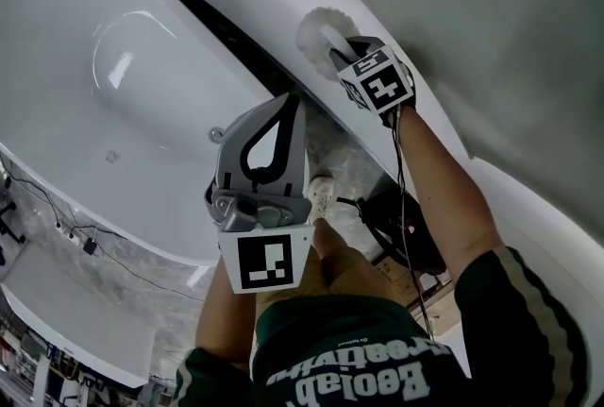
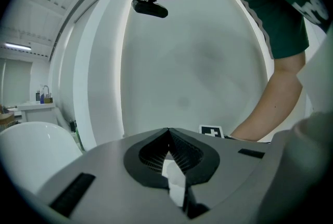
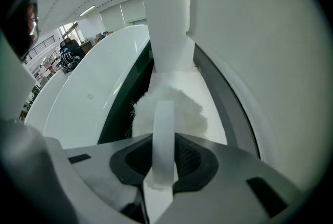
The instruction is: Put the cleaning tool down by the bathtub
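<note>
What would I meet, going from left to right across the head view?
tub → left gripper → tool, its fluffy head → right gripper, shut on the tool's handle

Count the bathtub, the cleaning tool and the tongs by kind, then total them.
Bathtub: 1
Cleaning tool: 1
Tongs: 2 (left tongs, right tongs)
Total: 4
</note>
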Action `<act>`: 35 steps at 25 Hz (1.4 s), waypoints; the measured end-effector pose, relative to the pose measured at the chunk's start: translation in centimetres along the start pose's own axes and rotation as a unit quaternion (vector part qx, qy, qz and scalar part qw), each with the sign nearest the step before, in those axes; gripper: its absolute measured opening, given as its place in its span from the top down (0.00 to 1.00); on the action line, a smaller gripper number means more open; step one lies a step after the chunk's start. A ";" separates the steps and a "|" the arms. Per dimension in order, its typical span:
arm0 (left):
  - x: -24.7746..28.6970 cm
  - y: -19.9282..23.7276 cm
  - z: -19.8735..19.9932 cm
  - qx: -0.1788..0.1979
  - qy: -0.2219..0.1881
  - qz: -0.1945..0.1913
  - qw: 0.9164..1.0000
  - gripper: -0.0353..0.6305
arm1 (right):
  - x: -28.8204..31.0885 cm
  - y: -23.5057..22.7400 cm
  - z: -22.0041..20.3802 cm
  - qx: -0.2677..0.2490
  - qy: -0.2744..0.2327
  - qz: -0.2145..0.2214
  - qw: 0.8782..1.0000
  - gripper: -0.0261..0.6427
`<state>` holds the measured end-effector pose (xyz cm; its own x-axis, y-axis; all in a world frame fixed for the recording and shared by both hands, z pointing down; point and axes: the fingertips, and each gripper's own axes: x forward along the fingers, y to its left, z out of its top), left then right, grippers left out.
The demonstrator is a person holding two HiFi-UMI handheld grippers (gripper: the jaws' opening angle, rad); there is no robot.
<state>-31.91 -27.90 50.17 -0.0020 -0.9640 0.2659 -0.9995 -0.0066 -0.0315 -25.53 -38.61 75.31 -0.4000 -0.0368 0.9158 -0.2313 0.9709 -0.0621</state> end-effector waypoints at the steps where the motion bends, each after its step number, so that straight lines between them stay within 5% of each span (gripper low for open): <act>1: -0.1 -0.1 -0.1 -0.001 0.000 -0.002 1.000 0.93 | 0.6 0.0 -0.4 0.001 0.008 0.001 1.000 0.82; 22: -0.1 -0.2 -2.0 -0.003 0.014 -0.010 1.000 0.93 | 5.6 -0.7 -7.7 0.056 0.127 -0.014 0.990 0.82; 35: 0.3 -1.0 -2.0 -0.005 0.010 -0.017 1.000 0.93 | 6.7 -0.1 -8.5 0.048 0.121 -0.003 0.992 0.82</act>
<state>-30.95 -27.66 52.21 0.0304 -0.9579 0.2856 -0.9993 -0.0353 -0.0119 -20.59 -36.97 84.82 -0.1770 0.0261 0.9839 -0.3213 0.9433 -0.0828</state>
